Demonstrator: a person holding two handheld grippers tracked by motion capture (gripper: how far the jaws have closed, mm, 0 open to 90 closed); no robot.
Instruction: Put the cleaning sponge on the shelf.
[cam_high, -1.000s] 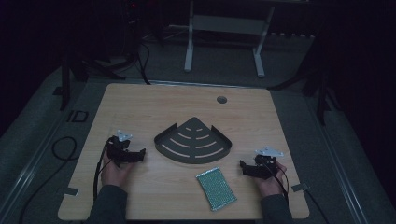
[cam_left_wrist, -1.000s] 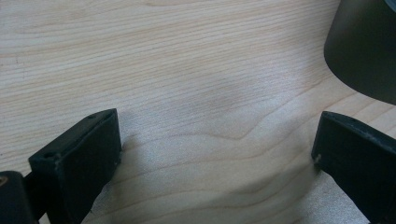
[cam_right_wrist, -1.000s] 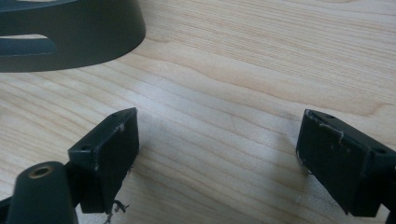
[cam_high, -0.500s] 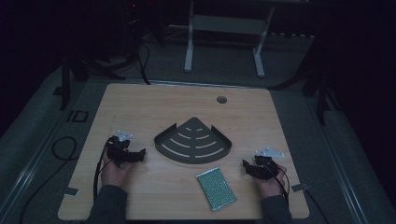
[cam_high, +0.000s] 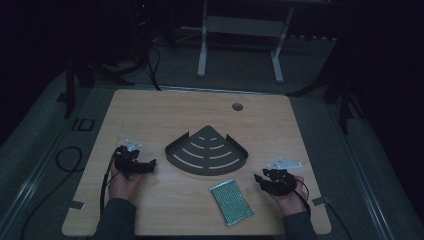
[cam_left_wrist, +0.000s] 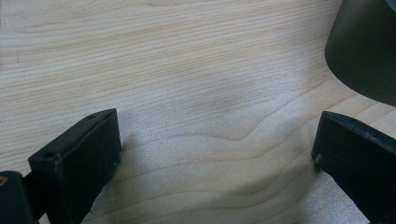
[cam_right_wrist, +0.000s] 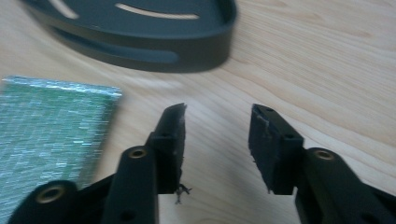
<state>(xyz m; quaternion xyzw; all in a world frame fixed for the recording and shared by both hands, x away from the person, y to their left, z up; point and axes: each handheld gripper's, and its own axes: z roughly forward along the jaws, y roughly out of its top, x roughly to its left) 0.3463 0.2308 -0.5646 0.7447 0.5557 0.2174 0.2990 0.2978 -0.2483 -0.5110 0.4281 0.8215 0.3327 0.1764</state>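
Note:
A dark fan-shaped slotted tray lies flat at the table's middle. In front of it, slightly right, lies a glittery green rectangular pad. My left gripper rests on the wood left of the tray and points right at it. Its jaws stand wide open over bare wood, and the tray's rim shows at the upper right. My right gripper sits right of the pad and points left. It is open with nothing in it, with the pad to its left and the tray ahead.
The wooden table has a round cable hole near its far edge. Bits of tape mark the front corners. A cable loops on the floor at left, and a white stand is beyond the table.
My right hand has drifted slightly toward the table's near edge. The left hand, tray and pad have stayed put.

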